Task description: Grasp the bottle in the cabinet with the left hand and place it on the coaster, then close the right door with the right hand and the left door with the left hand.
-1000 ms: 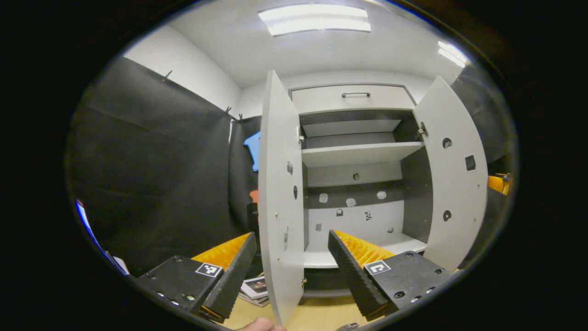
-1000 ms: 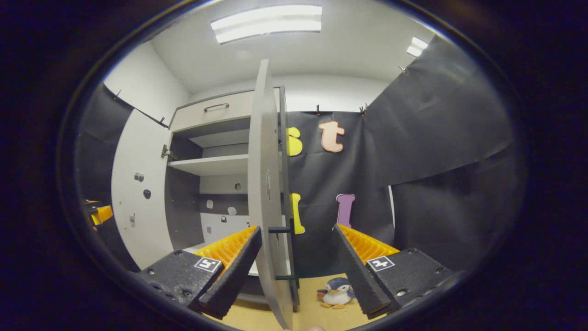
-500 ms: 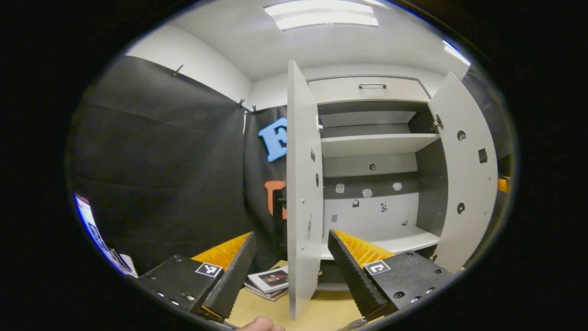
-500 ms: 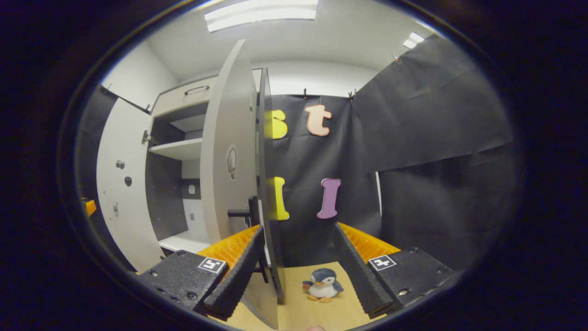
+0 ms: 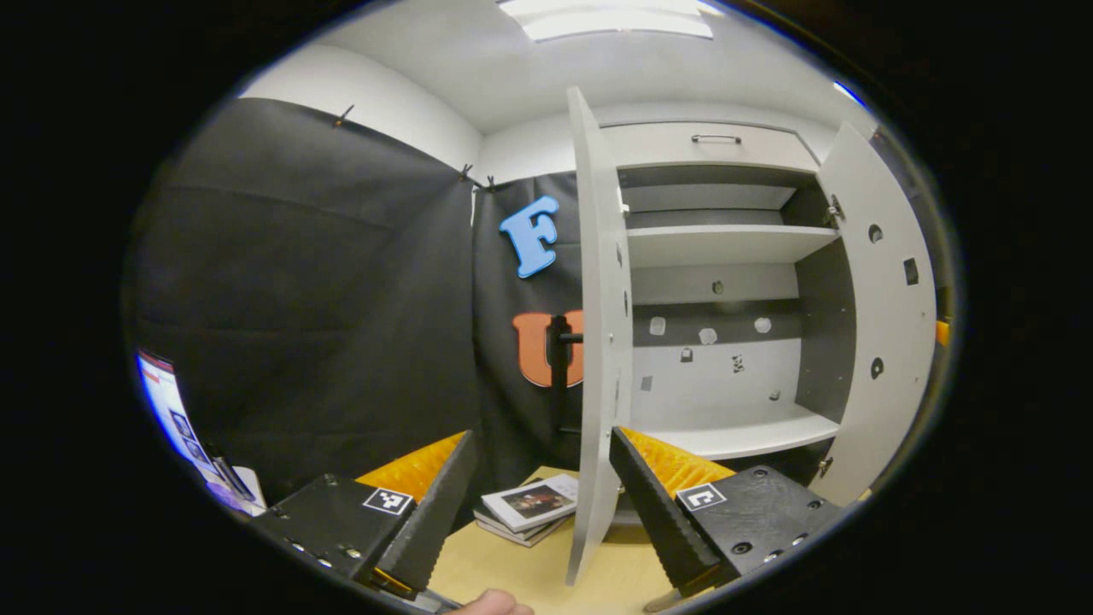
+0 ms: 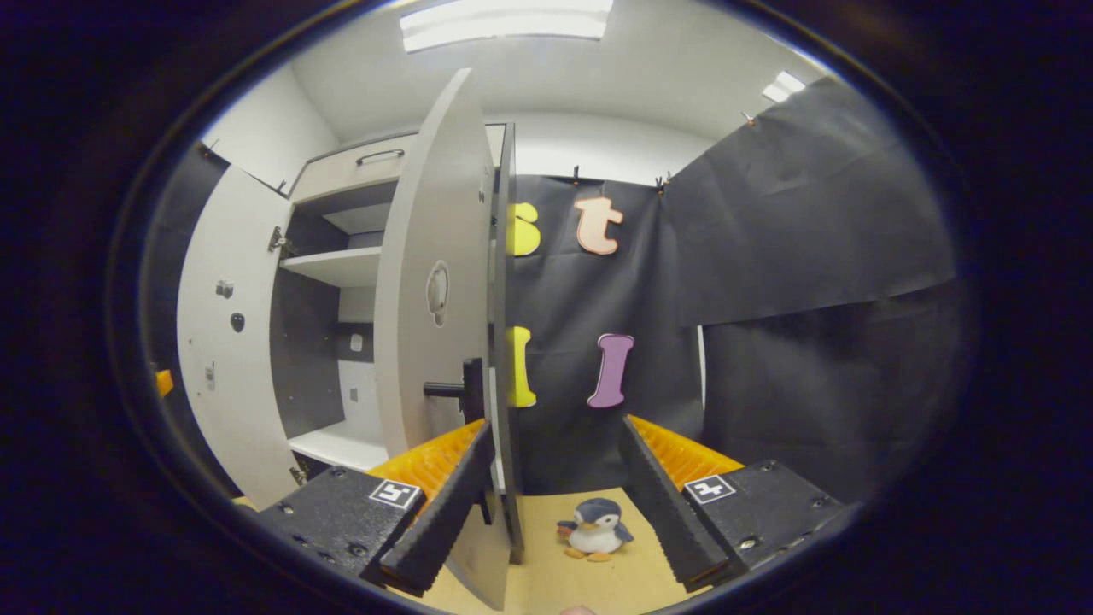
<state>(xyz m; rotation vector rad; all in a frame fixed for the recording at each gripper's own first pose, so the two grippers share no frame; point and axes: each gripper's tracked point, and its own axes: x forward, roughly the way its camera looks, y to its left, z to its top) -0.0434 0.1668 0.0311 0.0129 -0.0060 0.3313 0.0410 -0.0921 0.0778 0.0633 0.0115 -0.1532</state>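
Fingers [image 6: 444, 512] spread, right door [image 6: 427, 325] edge between them; left door [image 5: 598, 359] open

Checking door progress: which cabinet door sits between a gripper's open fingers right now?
The right door: its free edge stands between the right gripper's spread fingers. The left door stands just inside the left gripper's right finger.

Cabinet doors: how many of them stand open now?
2. In the left gripper view, the left door stands open between that gripper's fingers, and the right door stands open at the cabinet's right side.

Grey left door [image 5: 598, 342] ajar, right door [image 6: 431, 282] half-closed, shelves bare
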